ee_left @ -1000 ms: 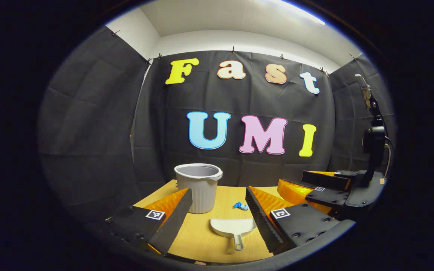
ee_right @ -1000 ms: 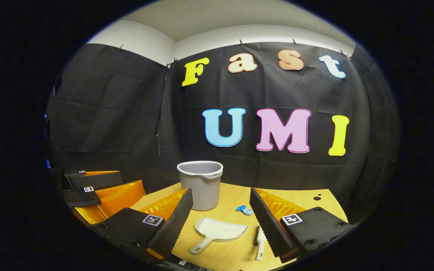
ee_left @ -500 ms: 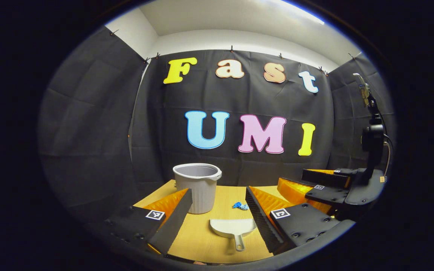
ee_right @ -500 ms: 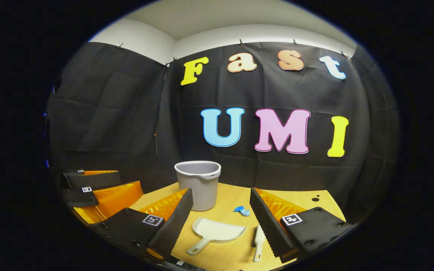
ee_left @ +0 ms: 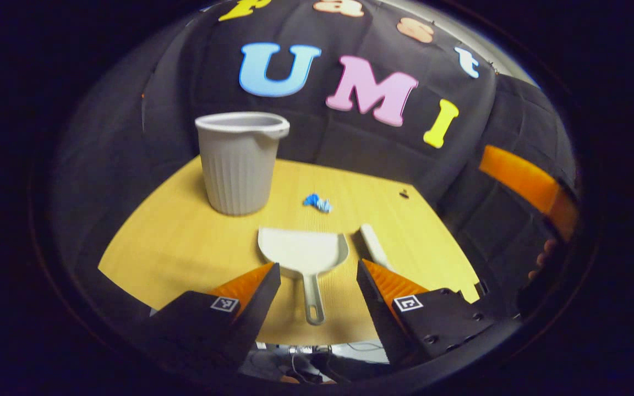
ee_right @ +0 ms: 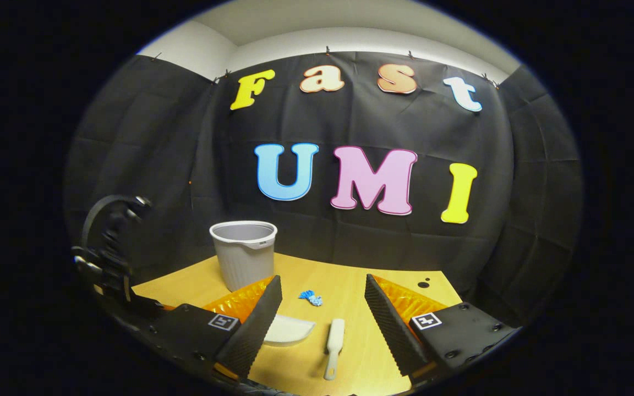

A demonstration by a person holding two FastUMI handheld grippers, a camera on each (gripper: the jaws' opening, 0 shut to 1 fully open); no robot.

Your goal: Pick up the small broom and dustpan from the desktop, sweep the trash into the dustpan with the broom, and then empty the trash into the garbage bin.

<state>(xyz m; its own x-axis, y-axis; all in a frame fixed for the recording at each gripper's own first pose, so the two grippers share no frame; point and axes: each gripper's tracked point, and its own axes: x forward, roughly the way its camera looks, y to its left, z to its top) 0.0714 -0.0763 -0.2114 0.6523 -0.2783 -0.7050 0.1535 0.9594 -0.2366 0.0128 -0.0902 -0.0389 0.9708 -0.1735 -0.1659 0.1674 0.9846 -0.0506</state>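
Fingers of the left gripper (ee_left: 317,286) and right gripper (ee_right: 322,308) stand apart, holding nothing; dustpan (ee_left: 303,253) lies untouched on the desktop (ee_left: 185,242); broom (ee_right: 334,341) just beside the dustpan; trash (ee_left: 317,202) beyond it; bin (ee_left: 238,161) farther; every step remains.

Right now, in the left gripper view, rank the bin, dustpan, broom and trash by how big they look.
1. bin
2. dustpan, though it lies nearer the camera, so its rank against the bin is unsure
3. broom, partly hidden behind a finger
4. trash
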